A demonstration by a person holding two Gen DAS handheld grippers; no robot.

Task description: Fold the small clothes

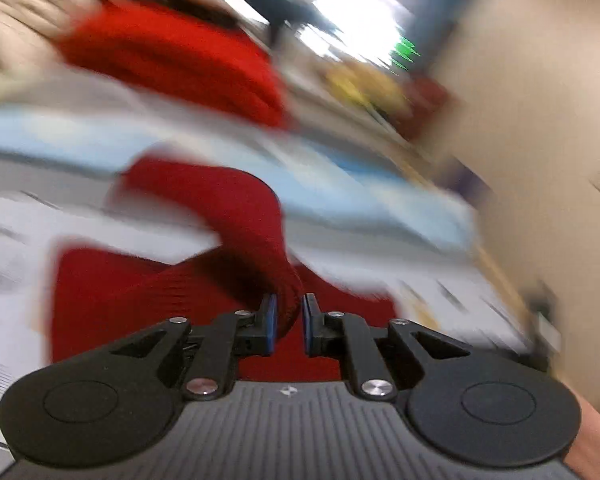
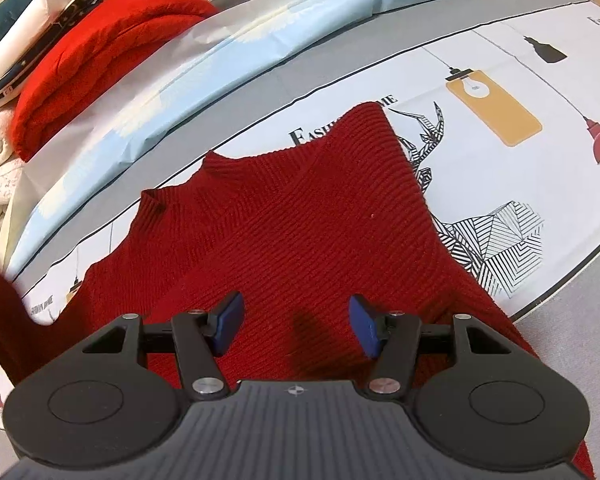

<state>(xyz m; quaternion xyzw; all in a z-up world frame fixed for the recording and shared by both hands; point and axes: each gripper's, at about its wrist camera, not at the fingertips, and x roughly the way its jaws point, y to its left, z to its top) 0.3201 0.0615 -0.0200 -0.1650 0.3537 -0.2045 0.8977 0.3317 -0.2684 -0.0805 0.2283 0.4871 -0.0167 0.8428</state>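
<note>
Dark red rib-knit sweater [image 2: 300, 220] is lying flat on the printed tablecloth [image 2: 500, 80], spreading ahead of and beneath the right gripper [image 2: 296, 326], whose blue pads are standing apart, gripping nothing. Left gripper [image 1: 290, 322], angled downward, is pinching a twisted sleeve [image 1: 252, 232] between its clenched pads.

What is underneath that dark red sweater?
The dark red sweater lies on a printed cloth showing lamps and line drawings. Whatever is printed beneath the sweater itself is covered.

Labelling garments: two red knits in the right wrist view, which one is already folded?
The brighter red knit on the pile at upper left, bundled into thick layers. The darker red sweater lies spread flat on the printed cloth under the open right tool.
</note>
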